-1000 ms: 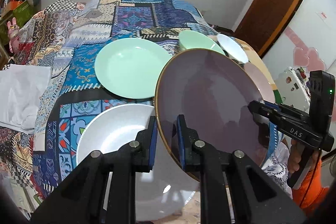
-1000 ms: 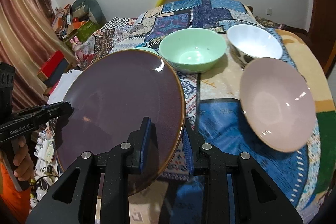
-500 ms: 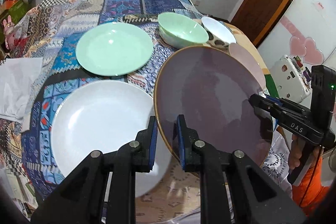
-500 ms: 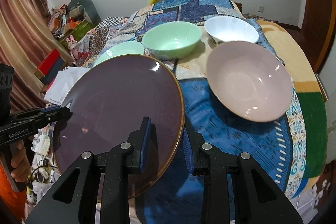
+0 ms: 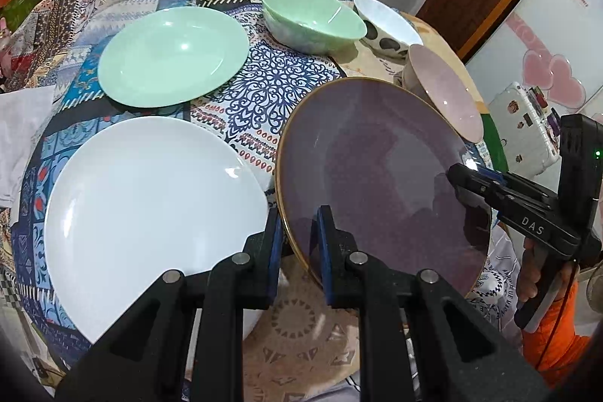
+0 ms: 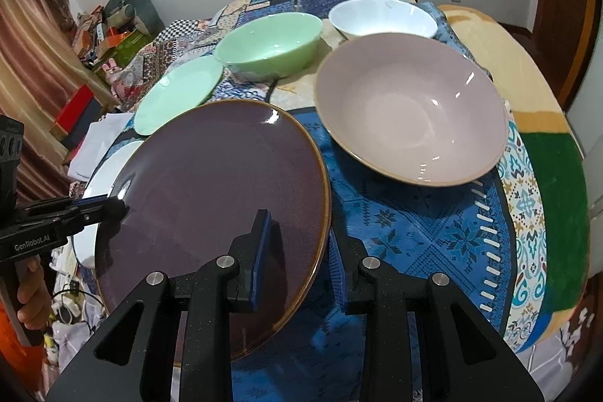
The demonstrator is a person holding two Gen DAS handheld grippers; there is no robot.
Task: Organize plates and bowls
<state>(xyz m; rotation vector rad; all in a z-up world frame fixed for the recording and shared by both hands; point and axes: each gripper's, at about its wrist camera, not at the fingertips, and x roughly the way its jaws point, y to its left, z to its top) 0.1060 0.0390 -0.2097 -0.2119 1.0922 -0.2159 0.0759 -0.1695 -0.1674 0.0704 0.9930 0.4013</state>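
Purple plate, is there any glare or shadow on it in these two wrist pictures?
Left wrist view: the round purple glazed plate carries dull shadowy reflections and one small glint near the right claw. Right wrist view: bright glints on its far rim and beside the left claw.

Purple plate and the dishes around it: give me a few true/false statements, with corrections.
1. Both tongs grip the purple plate by its rim: left tongs, right tongs. True.
2. The purple plate lies flat on the cloth. False: it is held tilted above it.
3. The green plate is stacked on the white plate. False: they lie side by side, apart.
4. The pink bowl is empty. True.
5. The green bowl is upside down. False: it stands upright.
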